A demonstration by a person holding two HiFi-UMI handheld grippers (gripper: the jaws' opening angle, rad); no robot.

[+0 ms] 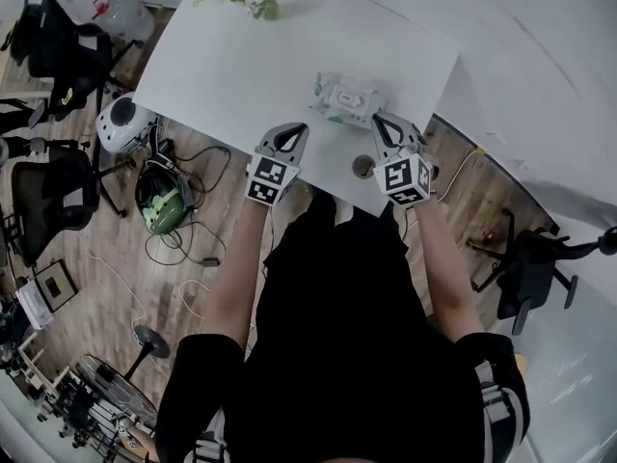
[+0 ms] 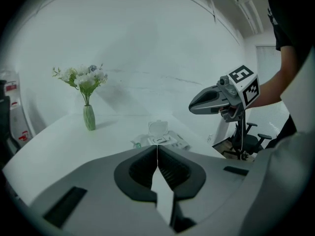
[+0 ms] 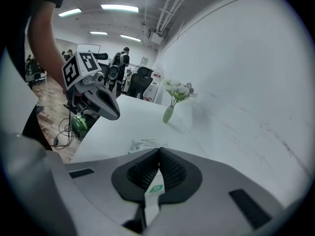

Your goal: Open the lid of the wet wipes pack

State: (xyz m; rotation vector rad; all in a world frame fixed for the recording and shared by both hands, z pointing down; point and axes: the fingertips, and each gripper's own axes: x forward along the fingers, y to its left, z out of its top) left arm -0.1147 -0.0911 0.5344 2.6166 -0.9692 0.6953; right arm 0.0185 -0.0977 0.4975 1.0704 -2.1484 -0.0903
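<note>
Since the wet wipes pack (image 1: 344, 99) is sitting on the white table (image 1: 241, 66) with its lid (image 2: 158, 128) apparently raised, we are recording the left gripper (image 2: 157, 146) and right gripper (image 3: 158, 150) hovering short of it, jaws together, empty.

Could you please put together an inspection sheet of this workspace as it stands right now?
Surface: white table, with a small round fitting near its front edge.
Job's things: wet wipes pack lying flat, its lid standing open.
Clutter: vase of flowers at the far end, apart from the pack.
Grippers: left gripper and right gripper both shut on nothing, short of the pack.
Cables: loose cables on the wooden floor beside the table.
Surroundings: office chairs, white wall.
</note>
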